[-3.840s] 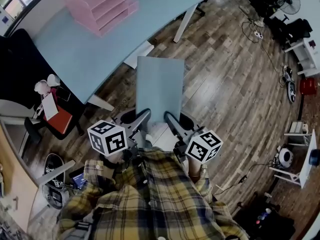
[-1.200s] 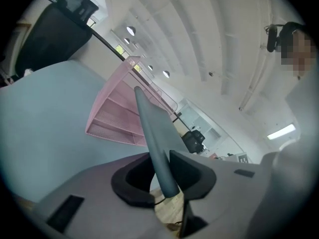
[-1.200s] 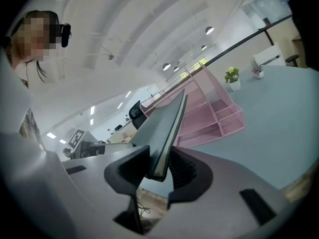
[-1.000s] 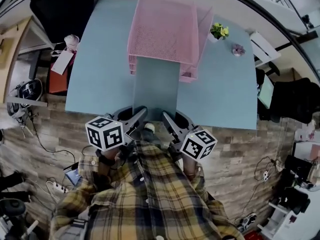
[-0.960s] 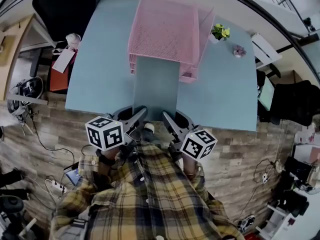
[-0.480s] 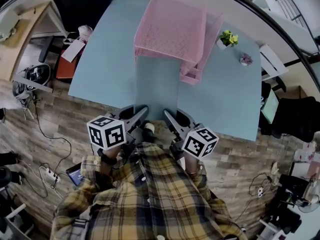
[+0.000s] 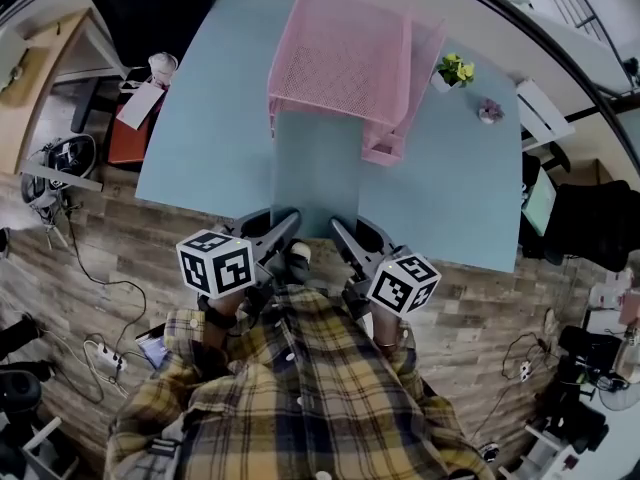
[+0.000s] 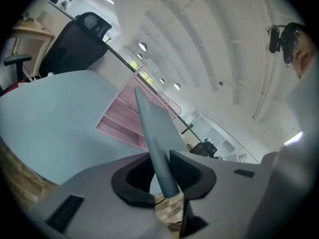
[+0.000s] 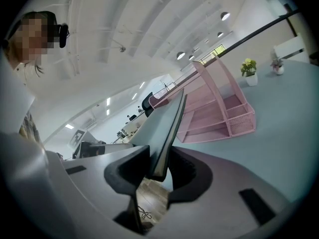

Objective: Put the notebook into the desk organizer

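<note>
A pale blue notebook (image 7: 315, 173) is held flat over the near edge of the blue desk (image 7: 210, 118), its far end reaching the pink mesh desk organizer (image 7: 340, 58). My left gripper (image 7: 287, 230) is shut on the notebook's near left corner. My right gripper (image 7: 340, 234) is shut on the near right corner. In the left gripper view the notebook (image 8: 155, 138) stands edge-on between the pads, with the organizer (image 8: 124, 121) behind it. In the right gripper view the notebook (image 9: 167, 128) is clamped the same way, the organizer (image 9: 214, 111) ahead to the right.
A small potted plant (image 7: 455, 70) and a little purple flower (image 7: 490, 112) sit on the desk right of the organizer. A black chair (image 7: 150, 8) stands at the desk's far left. Cables and a power strip (image 7: 100, 353) lie on the wood floor.
The view shifted from the floor to the desk. Over the last second the notebook and both grippers kept their pose, the notebook's far end staying at the organizer's front.
</note>
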